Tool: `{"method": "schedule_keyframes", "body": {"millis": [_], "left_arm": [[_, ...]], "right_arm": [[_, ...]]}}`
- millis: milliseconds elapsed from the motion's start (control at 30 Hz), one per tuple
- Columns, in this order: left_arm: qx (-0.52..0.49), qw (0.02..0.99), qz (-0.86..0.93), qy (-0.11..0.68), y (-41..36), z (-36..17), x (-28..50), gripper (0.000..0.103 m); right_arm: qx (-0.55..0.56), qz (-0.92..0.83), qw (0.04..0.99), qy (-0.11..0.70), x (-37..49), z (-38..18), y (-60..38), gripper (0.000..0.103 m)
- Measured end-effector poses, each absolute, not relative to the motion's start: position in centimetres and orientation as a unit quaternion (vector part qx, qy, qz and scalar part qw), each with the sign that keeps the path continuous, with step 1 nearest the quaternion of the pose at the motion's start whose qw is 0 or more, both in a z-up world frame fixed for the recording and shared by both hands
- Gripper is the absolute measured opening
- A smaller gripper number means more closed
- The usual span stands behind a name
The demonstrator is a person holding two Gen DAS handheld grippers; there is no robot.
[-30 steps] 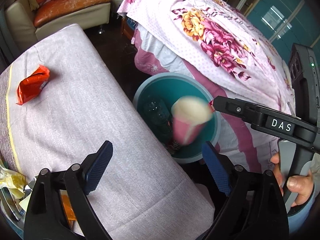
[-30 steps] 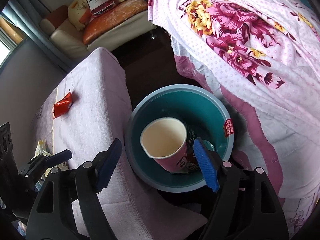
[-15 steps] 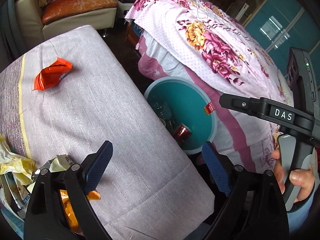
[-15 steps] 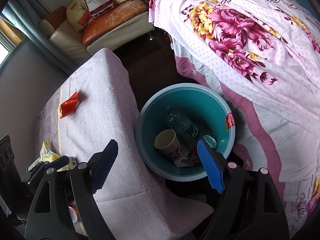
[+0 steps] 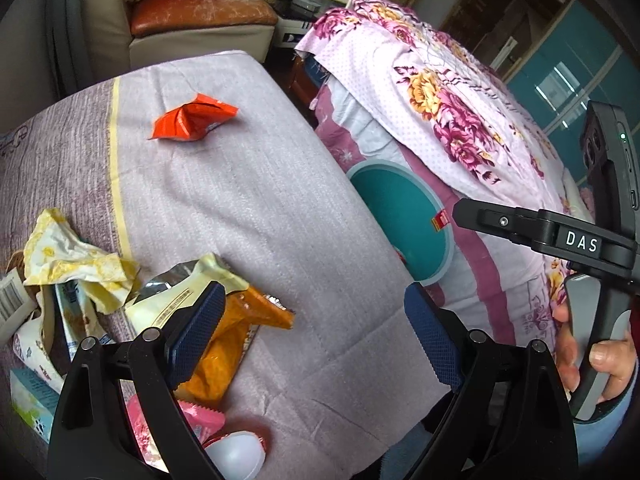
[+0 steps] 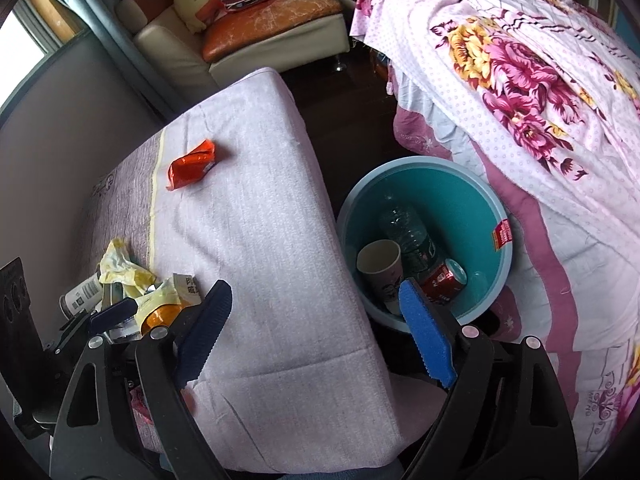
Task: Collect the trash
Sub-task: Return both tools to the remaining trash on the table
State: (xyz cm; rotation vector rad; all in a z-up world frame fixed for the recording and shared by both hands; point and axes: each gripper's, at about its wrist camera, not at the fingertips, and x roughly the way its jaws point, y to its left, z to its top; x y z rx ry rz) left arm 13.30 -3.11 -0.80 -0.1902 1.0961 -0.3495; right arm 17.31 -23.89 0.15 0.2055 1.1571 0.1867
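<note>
In the left wrist view, the left gripper (image 5: 312, 332) is hanging over the near part of a cloth-covered table (image 5: 256, 208), its blue-padded fingers (image 5: 196, 336) standing wide apart with nothing between them. Under the left finger an orange wrapper (image 5: 236, 344) is lying among a heap of crumpled packets (image 5: 76, 264); a pink wrapper (image 5: 200, 420) and a white round lid (image 5: 236, 456) are sitting nearest the camera. A red-orange wrapper (image 5: 192, 118) is lying alone at the far side of the table. To the right, past the table edge, the teal bin (image 5: 400, 216) is partly showing, with a person's hand (image 5: 592, 356) gripping the handle of the other tool.

In the right wrist view, the right gripper (image 6: 316, 332) is hovering over the table's near right edge, its jaws having just been opening, now spread wide and empty. The bin (image 6: 472, 200) is standing on the floor between the table and a floral bedcover (image 6: 520, 64). Inside it a paper cup (image 6: 380, 264), a clear plastic bottle (image 6: 408, 232) and a red can (image 6: 444, 280) are lying together.
</note>
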Motion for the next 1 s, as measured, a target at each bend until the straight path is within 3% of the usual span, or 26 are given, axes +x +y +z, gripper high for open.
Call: {"method": "schedule_keyframes", "body": {"millis": [567, 1000], "left_arm": [[-0.124, 0.847, -0.071, 0.512, 8.8, -1.4, 6.1, 0.091], [-0.216, 0.826, 0.081, 0.514, 16.2, -5.2, 1.1, 0.091]], "right_arm": [[0.025, 0.166, 0.798, 0.579, 12.9, -1.3, -12.1, 0.082], [-0.002, 0.210, 0.755, 0.621, 9.6, -5.3, -7.2, 0.082]]}}
